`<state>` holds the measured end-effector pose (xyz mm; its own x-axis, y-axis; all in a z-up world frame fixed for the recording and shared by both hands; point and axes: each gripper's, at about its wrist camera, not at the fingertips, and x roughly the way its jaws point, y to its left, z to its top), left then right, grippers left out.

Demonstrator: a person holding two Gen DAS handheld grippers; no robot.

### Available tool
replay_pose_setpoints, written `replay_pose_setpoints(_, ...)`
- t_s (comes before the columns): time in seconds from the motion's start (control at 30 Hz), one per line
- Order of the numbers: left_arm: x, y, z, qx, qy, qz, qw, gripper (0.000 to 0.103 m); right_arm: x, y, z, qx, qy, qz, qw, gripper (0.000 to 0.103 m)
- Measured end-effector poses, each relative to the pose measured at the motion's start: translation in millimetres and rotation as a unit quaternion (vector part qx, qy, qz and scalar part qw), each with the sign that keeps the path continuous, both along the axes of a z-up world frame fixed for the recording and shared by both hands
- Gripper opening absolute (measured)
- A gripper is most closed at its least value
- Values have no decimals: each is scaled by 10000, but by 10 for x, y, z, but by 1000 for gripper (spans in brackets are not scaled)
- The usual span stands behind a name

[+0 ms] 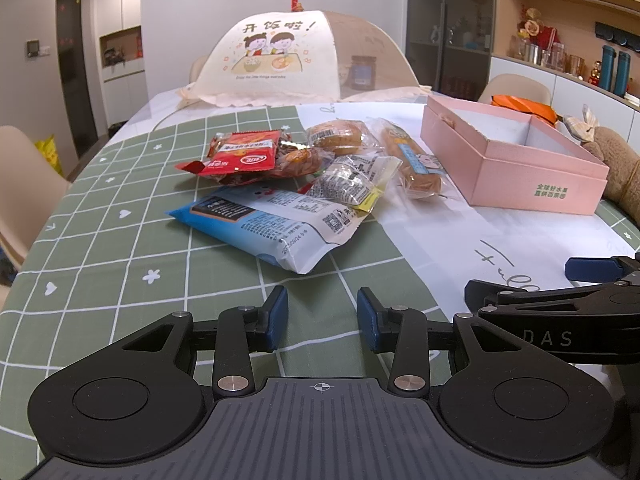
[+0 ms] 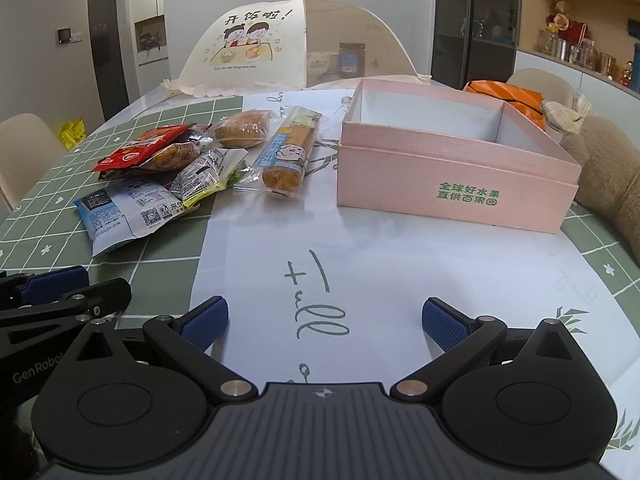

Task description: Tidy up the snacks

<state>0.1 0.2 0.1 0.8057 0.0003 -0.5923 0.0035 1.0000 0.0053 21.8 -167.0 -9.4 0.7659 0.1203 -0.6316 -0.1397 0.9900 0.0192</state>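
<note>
Several snack packets lie in a pile on the table: a red packet (image 1: pixel 244 152), a blue and white bag (image 1: pixel 276 224), a small white and yellow packet (image 1: pixel 352 184), a round bun (image 1: pixel 338 136) and a long bread stick (image 1: pixel 412 164). An open, empty pink box (image 1: pixel 520 160) stands to their right. The pile and box also show in the right wrist view: the blue and white bag (image 2: pixel 124 212), the bread stick (image 2: pixel 288 152), the pink box (image 2: pixel 452 168). My left gripper (image 1: pixel 322 318) is open and empty, short of the blue bag. My right gripper (image 2: pixel 324 320) is open wide and empty over the white table runner.
A mesh food cover (image 1: pixel 280 60) stands at the table's far end. A plush toy (image 2: pixel 608 176) and an orange bag (image 2: pixel 508 96) sit right of the box. Chairs (image 1: pixel 24 184) stand at the table's left side. Shelves (image 1: pixel 568 20) line the right wall.
</note>
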Motion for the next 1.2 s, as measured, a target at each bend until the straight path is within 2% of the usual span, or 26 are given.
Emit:
replay_pose_setpoints(0.87,7,1,0,-25,0,4,10000,43,-2,1,0,-2,2,3,10000,103)
replay_pose_setpoints(1.1,-8,-15,0,82,0,50,10000,46,-3,1,-2,-3,2,4,10000,103)
replay_pose_setpoints(1.2,-9,-26,3,98,1,60,9999,46,52,-38,44,-42,267,364,9990,103)
